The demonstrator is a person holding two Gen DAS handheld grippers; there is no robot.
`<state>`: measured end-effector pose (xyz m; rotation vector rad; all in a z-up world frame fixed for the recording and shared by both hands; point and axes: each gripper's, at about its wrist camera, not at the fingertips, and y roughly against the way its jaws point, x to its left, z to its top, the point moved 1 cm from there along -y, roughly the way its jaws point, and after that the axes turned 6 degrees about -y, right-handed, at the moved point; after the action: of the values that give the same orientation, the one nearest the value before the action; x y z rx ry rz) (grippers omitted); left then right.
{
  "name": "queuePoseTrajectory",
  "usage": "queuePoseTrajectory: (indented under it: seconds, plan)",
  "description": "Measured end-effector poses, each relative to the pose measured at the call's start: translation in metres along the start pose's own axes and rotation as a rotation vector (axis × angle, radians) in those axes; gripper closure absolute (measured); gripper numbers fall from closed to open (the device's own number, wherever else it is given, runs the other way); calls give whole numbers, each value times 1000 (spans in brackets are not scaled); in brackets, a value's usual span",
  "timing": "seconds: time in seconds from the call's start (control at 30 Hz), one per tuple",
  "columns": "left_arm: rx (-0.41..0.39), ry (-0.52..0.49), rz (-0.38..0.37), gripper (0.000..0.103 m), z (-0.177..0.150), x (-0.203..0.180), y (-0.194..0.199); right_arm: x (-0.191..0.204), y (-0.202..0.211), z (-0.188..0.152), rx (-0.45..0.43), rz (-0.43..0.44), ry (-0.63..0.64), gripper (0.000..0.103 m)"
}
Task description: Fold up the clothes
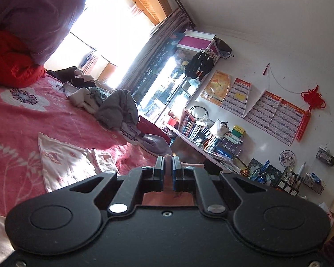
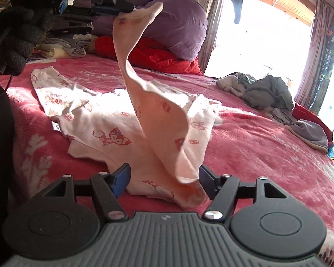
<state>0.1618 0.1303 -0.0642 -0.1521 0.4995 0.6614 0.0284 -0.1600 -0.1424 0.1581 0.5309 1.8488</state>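
On the pink bed (image 2: 256,138), a printed garment (image 2: 104,120) half lifted.
Left tongs (image 2: 128,7) clamp its raised corner high above the bed; right tongs (image 2: 164,181) stand apart, with cloth drooping loose between them.

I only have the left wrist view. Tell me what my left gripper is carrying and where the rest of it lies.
Observer: The left gripper is shut on one end of the pink printed garment, held high; the body lies flat on the red blanket.
Operator: Report the right gripper.
Observer: The right gripper is open; the raised strip of cloth drops down between its fingers, unpinched.
Operator: Point out any finished pieces.
Observer: A stack of folded clothes sits at the far side of the bed, behind the garment.
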Motion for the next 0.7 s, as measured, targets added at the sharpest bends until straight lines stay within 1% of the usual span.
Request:
queuePoseTrajectory:
  seconds: [0.07, 0.13, 0.23, 0.37, 0.47, 0.53, 0.6, 0.67, 0.7]
  plan:
    - [-24, 19, 10, 99, 0, 6, 7, -4, 4, 4, -26, -16, -12, 26]
    - [-45, 43, 27, 99, -2, 13, 14, -8, 0, 3, -8, -32, -26, 26]
    - [-59, 74, 61, 99, -3, 22, 15, -12, -6, -1, 32, -43, -38, 29]
    - [-31, 87, 96, 99, -7, 26, 11, -15, -3, -1, 19, -34, -31, 44]
    - [-25, 85, 105, 99, -8, 25, 7, -9, -3, -4, 9, -7, -11, 42]
    - [-26, 92, 113, 99, -8, 26, 6, -6, -18, -10, 114, 75, 2, 41]
    - [-18, 93, 124, 99, -10, 27, 6, -8, -24, -12, 154, 107, -17, 41]
    - [-23, 96, 128, 99, -10, 27, 7, -10, -18, -4, 143, 94, -20, 42]
    - [-27, 97, 130, 99, -10, 27, 8, -9, -12, -1, 107, 78, 8, 41]
